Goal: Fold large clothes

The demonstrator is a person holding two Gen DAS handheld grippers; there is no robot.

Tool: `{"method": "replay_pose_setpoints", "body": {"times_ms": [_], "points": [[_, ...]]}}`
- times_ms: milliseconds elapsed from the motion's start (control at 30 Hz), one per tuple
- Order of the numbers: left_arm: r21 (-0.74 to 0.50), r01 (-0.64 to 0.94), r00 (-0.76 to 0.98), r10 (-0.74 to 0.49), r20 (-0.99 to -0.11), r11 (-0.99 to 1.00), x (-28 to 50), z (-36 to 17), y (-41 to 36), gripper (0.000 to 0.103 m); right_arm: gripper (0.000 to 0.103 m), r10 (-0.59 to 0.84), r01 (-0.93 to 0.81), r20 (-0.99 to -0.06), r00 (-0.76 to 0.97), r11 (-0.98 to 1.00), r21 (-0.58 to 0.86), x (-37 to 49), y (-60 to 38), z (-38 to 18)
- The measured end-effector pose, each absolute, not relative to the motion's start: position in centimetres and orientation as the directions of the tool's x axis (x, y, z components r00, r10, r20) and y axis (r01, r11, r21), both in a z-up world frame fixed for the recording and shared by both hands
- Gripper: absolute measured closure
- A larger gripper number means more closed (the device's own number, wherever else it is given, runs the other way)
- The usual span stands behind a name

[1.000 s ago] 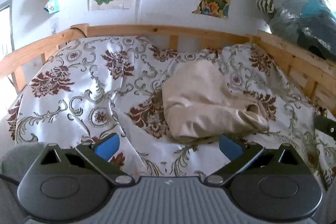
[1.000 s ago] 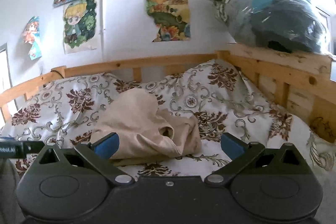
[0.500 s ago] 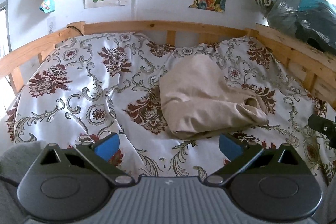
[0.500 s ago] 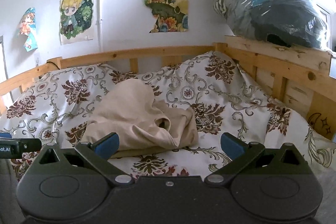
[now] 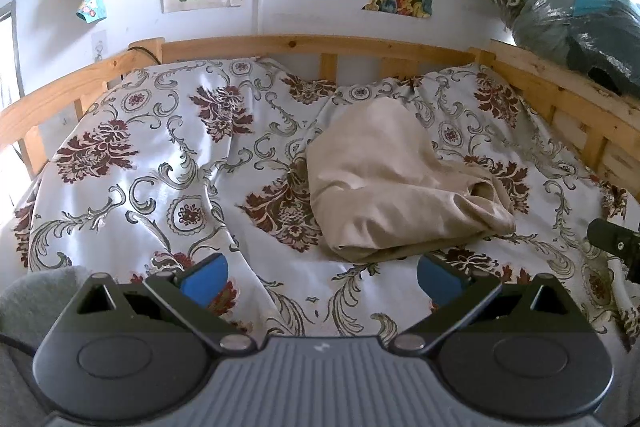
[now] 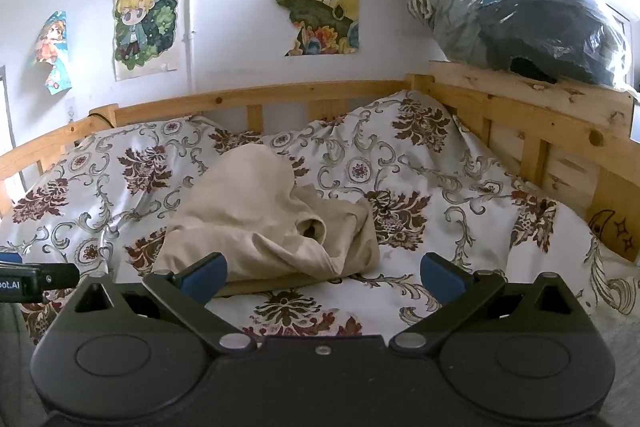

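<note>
Beige cotton-like garment (image 5: 396, 195), one only, lies bunched and part-doubled at centre-right of the left wrist view, on the floral bedspread (image 5: 160, 167) of one wooden-railed bed (image 5: 320, 45); the soft, broad surface suits spreading it. Left gripper (image 5: 322, 277) and right gripper (image 6: 324, 273), two in all, hover short of it, jaws spread wide, holding nothing. Whether the folding is done or pending, I cannot tell.

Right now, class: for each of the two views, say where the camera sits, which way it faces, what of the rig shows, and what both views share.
Left wrist: on the left gripper, facing the wall over the bed; its open blue pads show, the right gripper's tip at right.
Right wrist: on the right gripper, same facing; open pads, left gripper's tip at left.
Shared: beige garment, floral bedspread, wooden rail, posters.
</note>
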State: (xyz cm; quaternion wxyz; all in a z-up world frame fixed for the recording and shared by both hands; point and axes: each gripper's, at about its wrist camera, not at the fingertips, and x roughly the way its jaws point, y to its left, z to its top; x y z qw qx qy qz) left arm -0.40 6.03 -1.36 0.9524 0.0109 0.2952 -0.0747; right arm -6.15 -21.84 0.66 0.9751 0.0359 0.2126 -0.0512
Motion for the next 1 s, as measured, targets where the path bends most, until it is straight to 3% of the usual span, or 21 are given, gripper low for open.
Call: {"method": "replay_pose_setpoints", "body": {"times_ms": [1000], "points": [[0.001, 0.197, 0.805, -0.161, -0.571, 0.980, -0.82, -1.57, 5.52, 0.001, 0.001, -0.078, 0.112, -0.429, 0.900, 0.992, 0.056, -6.22, -21.68, 0.48]]}}
